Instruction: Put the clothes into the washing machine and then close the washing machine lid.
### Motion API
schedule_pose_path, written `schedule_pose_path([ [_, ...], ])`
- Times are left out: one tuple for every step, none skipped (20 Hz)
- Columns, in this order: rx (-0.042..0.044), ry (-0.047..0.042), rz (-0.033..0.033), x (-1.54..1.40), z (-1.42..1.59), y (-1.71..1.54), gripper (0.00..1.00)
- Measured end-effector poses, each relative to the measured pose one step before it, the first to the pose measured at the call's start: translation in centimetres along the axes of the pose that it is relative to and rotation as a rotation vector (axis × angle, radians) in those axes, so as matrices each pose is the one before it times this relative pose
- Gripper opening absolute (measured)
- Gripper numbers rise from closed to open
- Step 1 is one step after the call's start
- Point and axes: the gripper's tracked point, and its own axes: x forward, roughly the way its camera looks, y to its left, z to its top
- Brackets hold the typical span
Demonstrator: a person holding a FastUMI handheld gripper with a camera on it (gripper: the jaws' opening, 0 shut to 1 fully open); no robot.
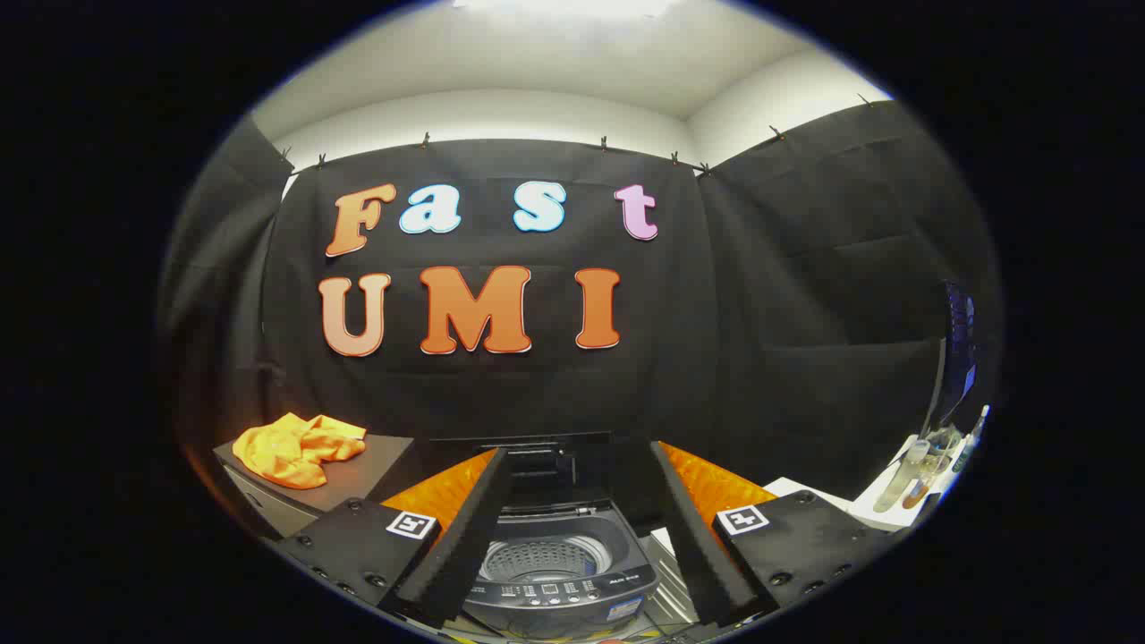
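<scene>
Two fingers of the gripper [580, 519] stand spread wide with nothing between their pads, and the small washing machine [559, 581] sits in the gap between them, just below and ahead. Its lid [537, 465] is raised at the back, leaving the perforated drum [541, 559] open to view, with the button panel [559, 592] along the near rim. Off beyond the left finger, well apart from the machine, a crumpled orange garment [297, 447] lies on a dark grey box [358, 474]. Some bottles [921, 470] stand on a white surface [872, 510] far to the right.
</scene>
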Motion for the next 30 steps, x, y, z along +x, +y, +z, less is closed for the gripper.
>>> schedule_pose_path([
  [0.00799,-0.00091,-0.00066,0.173,-0.002,0.211,0.98],
  [0.00879,-0.0003,0.00215,0.066,0.05,0.238,0.98],
  [0.00659,0.00238,0.0001,0.041,-0.072,-0.022,0.98],
  [0.00421,0.00438,-0.00213,0.049,-0.148,-0.003,0.98],
  [0.00242,0.00283,0.00061,0.017,-0.082,0.114,0.98],
  [0.00009,0.00137,0.00033,0.027,-0.194,0.17,0.98],
  [-0.00084,0.00204,-0.00107,0.067,-0.137,0.084,0.98],
  [0.00365,0.00187,0.00166,-0.005,0.027,0.087,0.98],
  [0.01094,-0.00109,0.0073,-0.01,-0.003,0.318,0.98],
  [0.01762,-0.00699,0.00639,-0.086,0.229,0.278,0.98],
  [0.01396,-0.01144,0.01334,-0.093,0.293,0.416,0.98],
  [0.0086,-0.00856,0.01304,-0.076,0.316,0.4,0.98],
  [0.00052,-0.00154,0.0086,-0.012,-0.1,0.158,0.98],
  [-0.00891,0.0078,0.00526,0.051,-0.187,0.066,0.98],
  [-0.01218,0.00249,0.0004,0.007,-0.088,0.033,0.98],
  [-0.01163,-0.00191,-0.00736,-0.005,-0.034,-0.116,0.98],
  [-0.00602,-0.00255,-0.00543,-0.069,-0.018,-0.091,0.98],
  [0.00116,-0.00182,-0.00274,-0.079,0.079,0.059,0.98],
  [0.00626,0.00185,0.00365,0.048,0.028,0.191,0.98],
  [0.00849,0.00227,0.00412,-0.018,-0.099,0.123,0.98],
  [0.00468,0.00491,0.00191,-0.099,-0.227,0.081,0.98],
  [0.00137,-0.00207,0.00785,-0.142,0.007,0.074,0.98],
  [-0.00173,-0.00431,0.00552,-0.005,0.182,0.136,0.98],
  [-0.00325,-0.0013,0.00959,-0.091,0.168,0.266,0.98],
  [-0.0022,0.00475,0.00449,-0.161,-0.103,0.242,0.98],
  [-0.00422,0.00304,0.00431,-0.046,-0.222,0.167,0.98],
  [-0.00383,-0.00118,0.0031,-0.05,0.051,0.232,0.98],
  [-0.0029,0.00088,0.00528,0.006,0.201,0.185,0.98],
  [-0.0046,0.00037,0.00979,-0.082,0.271,0.391,0.98],
  [-0.00338,-0.00309,0.01355,0.074,0.417,0.461,0.98],
])
